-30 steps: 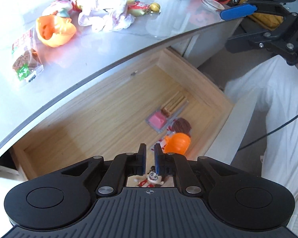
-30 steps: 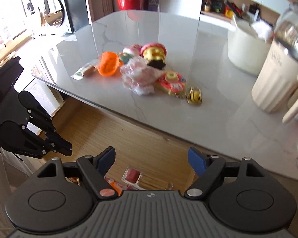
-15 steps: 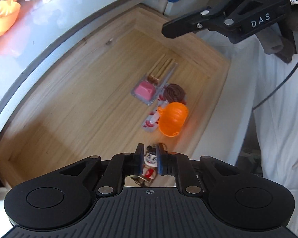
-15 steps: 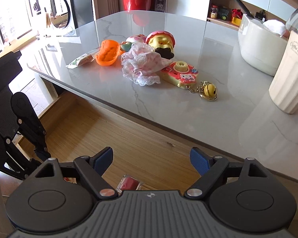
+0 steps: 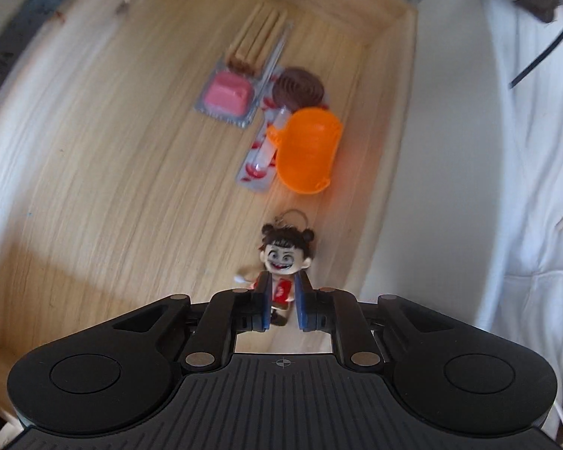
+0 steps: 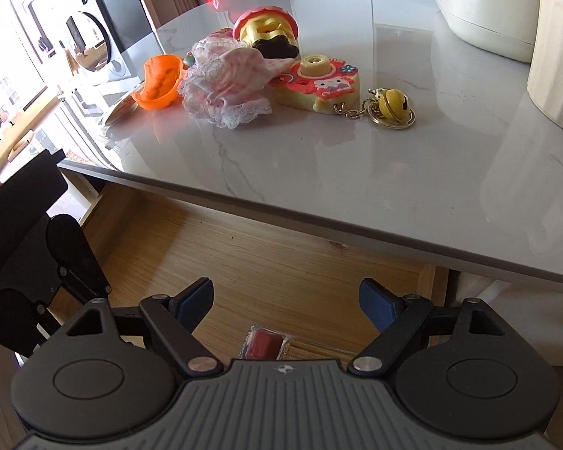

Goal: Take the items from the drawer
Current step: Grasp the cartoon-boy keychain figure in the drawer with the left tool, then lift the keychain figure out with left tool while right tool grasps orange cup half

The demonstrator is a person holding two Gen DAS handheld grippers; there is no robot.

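The left tool (image 5: 281, 302) points steeply down into the open wooden drawer (image 5: 94, 150), its jaws opening around the red body of a small doll keychain (image 5: 284, 258) that lies on the drawer floor near the right wall – the body sits between the pads, but they do not look pressed on it yet. To do this step well, I judge the jaws should straddle the torso, not the big head or the thin key ring, and close squarely before any lift. Further in lie an orange plastic cup (image 5: 307, 150), a brown spiral disc (image 5: 298, 88) and a pink blister-packed block (image 5: 227, 93). The right tool (image 6: 285, 303) hangs wide apart and empty at the marble surface's (image 6: 356, 180) edge – well placed for that pink pack.
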